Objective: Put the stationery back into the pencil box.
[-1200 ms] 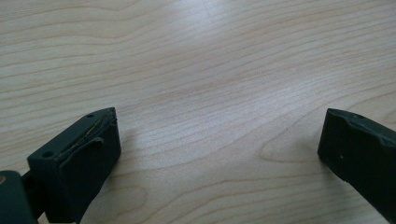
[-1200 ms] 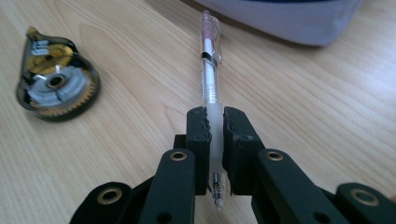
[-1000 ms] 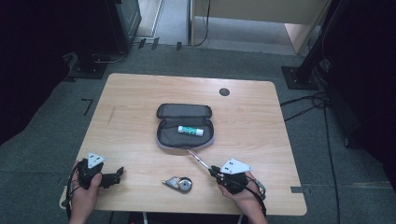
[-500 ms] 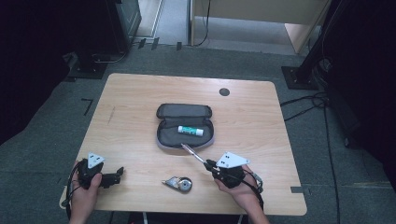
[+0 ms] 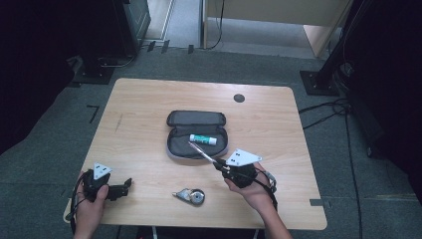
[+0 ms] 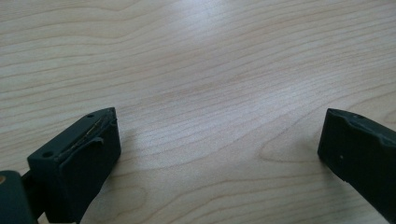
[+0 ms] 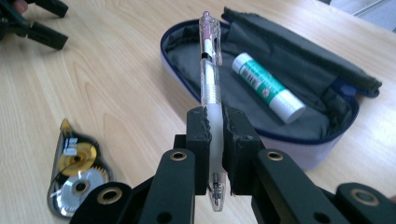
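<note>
One open pencil case [image 5: 195,142] lies on the table [image 5: 149,99], with one glue stick [image 5: 202,139] inside it and one pen [image 5: 201,151] over its near edge. One correction tape dispenser [image 5: 190,195] sits nearer than the case.

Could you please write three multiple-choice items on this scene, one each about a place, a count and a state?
1. Where does the glue stick lie?
A. inside the open pencil case
B. beside the correction tape
C. on the floor

2. How many things lie inside the pencil case?
A. none
B. one
C. three

3. How is the right gripper?
A. open and empty
B. shut on the pen
C. shut on the glue stick

Answers: 1 A, the stick rests on the case's grey lining. 2 B, the glue stick alone lies there. 3 B, the jaws clamp the pen's barrel, its far end out over the case.
</note>
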Tool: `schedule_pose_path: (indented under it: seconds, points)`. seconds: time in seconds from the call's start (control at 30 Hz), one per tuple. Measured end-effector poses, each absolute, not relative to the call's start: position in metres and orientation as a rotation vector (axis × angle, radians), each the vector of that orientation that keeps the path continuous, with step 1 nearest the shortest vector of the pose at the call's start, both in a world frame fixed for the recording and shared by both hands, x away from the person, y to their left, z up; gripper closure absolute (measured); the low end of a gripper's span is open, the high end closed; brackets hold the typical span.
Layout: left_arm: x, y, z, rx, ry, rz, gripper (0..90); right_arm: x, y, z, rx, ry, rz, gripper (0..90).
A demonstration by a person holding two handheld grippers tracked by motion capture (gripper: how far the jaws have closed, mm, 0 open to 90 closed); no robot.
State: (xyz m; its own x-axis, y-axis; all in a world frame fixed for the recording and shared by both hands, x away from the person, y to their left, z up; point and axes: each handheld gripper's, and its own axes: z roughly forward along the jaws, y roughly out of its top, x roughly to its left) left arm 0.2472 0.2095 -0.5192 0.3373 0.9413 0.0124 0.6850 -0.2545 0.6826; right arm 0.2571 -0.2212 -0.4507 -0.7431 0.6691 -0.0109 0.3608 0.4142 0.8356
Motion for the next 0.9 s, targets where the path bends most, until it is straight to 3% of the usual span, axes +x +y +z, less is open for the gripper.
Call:
schedule_pose_path:
  seconds: [0.9]
  points:
    - [0.247, 0.209, -0.519, 2.027, 1.415, 0.572, 0.0, 0.341, -0.190, -0.444, 0.840, 2.465, 1.165, 81.6]
